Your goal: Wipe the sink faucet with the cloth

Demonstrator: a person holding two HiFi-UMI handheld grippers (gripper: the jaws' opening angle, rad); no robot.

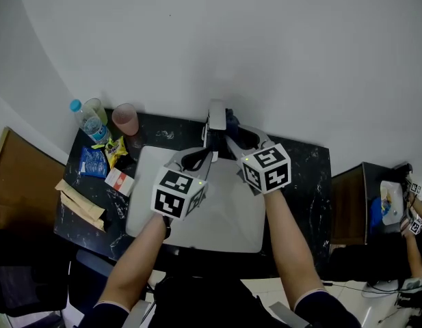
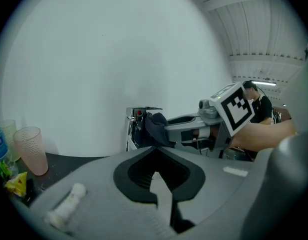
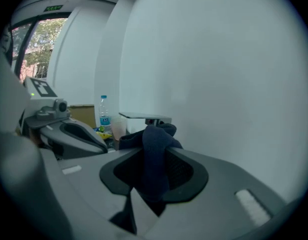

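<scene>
Cloth (image 3: 154,169), dark navy and soft, hangs in folds pinched between the jaws of the right gripper (image 3: 153,146), bunched against the boxy chrome faucet (image 1: 216,112) at the back rim of the white sink (image 1: 146,207). Left gripper (image 2: 156,148), jaws pressed together on nothing, sits just beside it. Black marbled counter (image 1: 308,183) carries, at left, a ribbed pink tumbler (image 1: 126,119), clear cup (image 1: 98,108), water bottle (image 1: 88,121) and snack packets (image 1: 94,161). Only the head view shows the basin
</scene>
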